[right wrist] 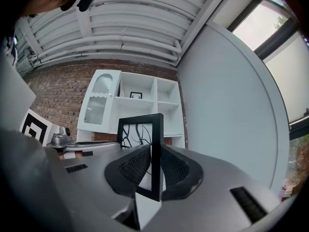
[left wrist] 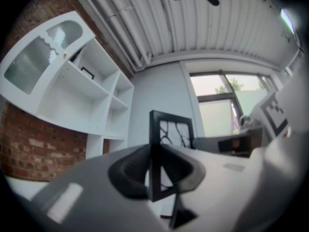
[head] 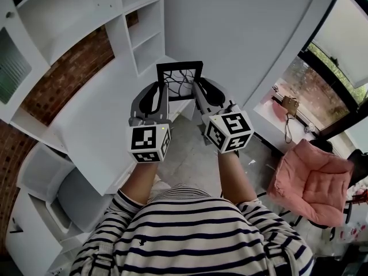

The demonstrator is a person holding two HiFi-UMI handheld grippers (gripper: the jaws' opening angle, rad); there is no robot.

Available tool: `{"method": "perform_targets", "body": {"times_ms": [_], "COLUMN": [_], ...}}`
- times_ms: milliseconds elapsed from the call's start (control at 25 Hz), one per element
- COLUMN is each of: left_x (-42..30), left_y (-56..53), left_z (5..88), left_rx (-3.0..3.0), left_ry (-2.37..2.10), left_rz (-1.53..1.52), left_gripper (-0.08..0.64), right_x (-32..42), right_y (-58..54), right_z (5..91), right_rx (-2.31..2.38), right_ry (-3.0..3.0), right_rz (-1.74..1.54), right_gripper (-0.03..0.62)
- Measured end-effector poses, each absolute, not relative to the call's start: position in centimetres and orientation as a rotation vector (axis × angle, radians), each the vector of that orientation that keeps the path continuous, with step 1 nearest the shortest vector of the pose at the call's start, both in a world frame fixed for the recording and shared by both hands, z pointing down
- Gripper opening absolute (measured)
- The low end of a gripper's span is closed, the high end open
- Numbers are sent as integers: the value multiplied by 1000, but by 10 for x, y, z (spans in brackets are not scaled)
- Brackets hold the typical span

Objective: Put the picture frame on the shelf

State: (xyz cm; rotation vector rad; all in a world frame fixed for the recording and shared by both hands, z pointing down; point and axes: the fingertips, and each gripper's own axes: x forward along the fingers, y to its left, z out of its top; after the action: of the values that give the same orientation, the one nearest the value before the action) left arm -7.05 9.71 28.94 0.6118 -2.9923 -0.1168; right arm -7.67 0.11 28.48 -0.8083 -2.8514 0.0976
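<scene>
A black picture frame (head: 179,78) with a black-and-white branch print is held up in the air between both grippers. My left gripper (head: 164,94) is shut on the frame's left edge (left wrist: 155,163). The right gripper (head: 196,92) is shut on its right edge (right wrist: 156,158). The white shelf unit (head: 141,33) with open compartments stands on the white counter, ahead and to the left. In the right gripper view the shelf unit (right wrist: 145,108) shows behind the frame, with a small framed picture (right wrist: 136,95) standing in an upper compartment.
A white counter (head: 98,125) runs along the brick wall (head: 69,76) at left. A plain white wall panel (head: 241,33) rises straight ahead. A pink armchair (head: 313,183) sits at right near a window, and a grey chair (head: 63,194) at lower left.
</scene>
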Motion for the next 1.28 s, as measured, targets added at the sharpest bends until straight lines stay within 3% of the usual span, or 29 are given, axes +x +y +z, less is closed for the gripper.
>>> {"method": "perform_targets", "body": {"times_ms": [560, 1000, 1280], "left_x": [-90, -204, -101], "left_y": [95, 82, 110], "left_z": [315, 311, 305], "left_rx": [637, 597, 738], "left_ry": [-3014, -3004, -3095], "left_rz": [-146, -152, -132], "left_gripper": [69, 69, 69], "right_x": [-98, -216, -108], "right_y": [-1, -14, 14], "right_z": [309, 309, 299], "right_rx": [-819, -862, -800], "right_ry": [-2881, -2845, -2989], "right_rz": [81, 128, 83], "right_gripper": [43, 43, 43]}}
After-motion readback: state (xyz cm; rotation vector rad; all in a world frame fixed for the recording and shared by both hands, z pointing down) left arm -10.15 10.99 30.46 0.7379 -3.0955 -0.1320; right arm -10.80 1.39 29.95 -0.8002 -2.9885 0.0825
